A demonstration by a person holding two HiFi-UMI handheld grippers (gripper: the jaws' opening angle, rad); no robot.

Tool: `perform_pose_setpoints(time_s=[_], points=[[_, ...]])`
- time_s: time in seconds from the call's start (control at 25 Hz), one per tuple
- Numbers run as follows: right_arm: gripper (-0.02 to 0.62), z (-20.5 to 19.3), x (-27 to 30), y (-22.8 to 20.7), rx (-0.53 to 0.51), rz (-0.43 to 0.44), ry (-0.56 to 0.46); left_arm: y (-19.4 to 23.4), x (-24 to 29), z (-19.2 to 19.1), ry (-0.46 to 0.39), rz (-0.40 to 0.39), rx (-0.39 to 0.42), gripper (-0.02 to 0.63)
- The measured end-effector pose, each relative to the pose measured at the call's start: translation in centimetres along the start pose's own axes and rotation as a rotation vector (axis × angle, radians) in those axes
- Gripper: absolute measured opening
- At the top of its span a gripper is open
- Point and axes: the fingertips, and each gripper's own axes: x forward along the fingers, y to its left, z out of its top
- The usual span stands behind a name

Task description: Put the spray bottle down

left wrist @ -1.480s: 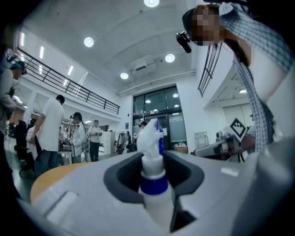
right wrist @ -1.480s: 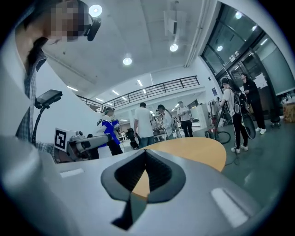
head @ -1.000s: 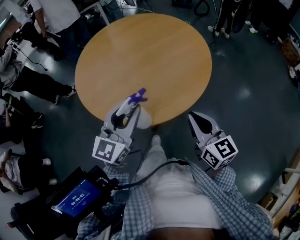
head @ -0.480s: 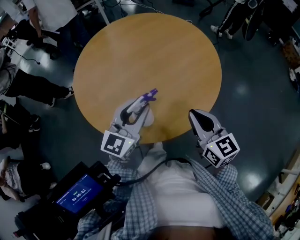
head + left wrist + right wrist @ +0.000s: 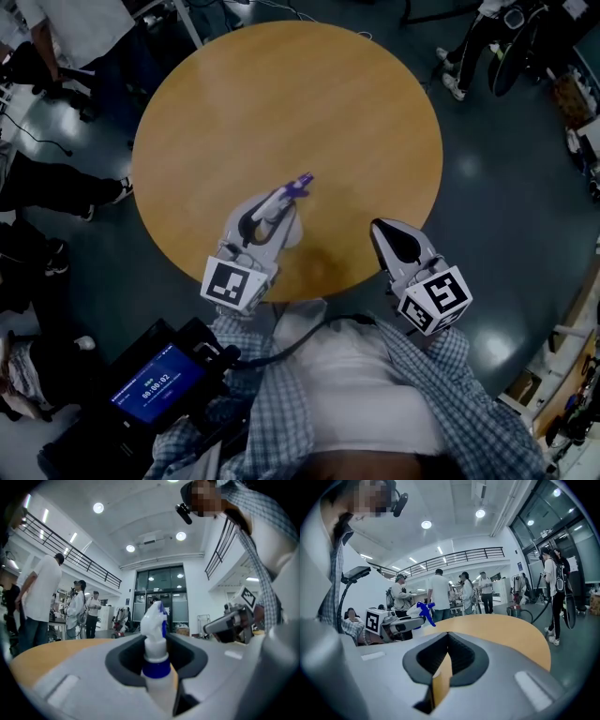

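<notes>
A white spray bottle point(image 5: 288, 234) with a blue-purple trigger head stands upright in my left gripper point(image 5: 272, 208), which is shut on its neck. In the left gripper view the bottle point(image 5: 155, 620) fills the gap between the jaws, just above its blue collar. It sits over the near edge of the round wooden table point(image 5: 281, 94); I cannot tell whether its base touches the top. My right gripper point(image 5: 389, 234) hangs at the table's near right edge, shut with nothing in it. The right gripper view shows the bottle point(image 5: 419, 610) to its left.
Dark floor surrounds the table. People point(image 5: 56, 37) stand at the far left and legs point(image 5: 469, 47) show at the far right. A device with a lit screen point(image 5: 150, 384) hangs at my lower left. More people point(image 5: 440, 595) stand beyond the table's far side.
My left gripper has carried the bottle forward and right, further over the tabletop. The right gripper has come in from the floor side to the table's edge.
</notes>
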Motion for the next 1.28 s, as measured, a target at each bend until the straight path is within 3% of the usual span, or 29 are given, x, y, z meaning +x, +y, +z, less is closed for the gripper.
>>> perform_pose_setpoints(time_s=[0.36, 0.6, 1.08, 1.28], points=[[0.003, 3.0, 1.0, 0.4, -0.018, 0.003, -0.003, -0.4, -0.1, 2.0, -0.006, -0.047, 0.036, 0.126], [0.003, 2.9, 1.6, 0.2, -0.006, 0.021, 0.003, -0.3, 0.2, 1.5, 0.01, -0.047, 0.031, 0.178], [0.003, 0.5, 5.0, 1.4, -0.005, 0.08, -0.004, 1.4, -3.2, -1.2, 0.031, -0.01, 0.018, 0.206], [0.003, 1.2, 7.3, 1.8, -0.017, 0.139, -0.023, 3.2, -4.8, -1.8, 0.025, 0.063, 0.003, 0.189]])
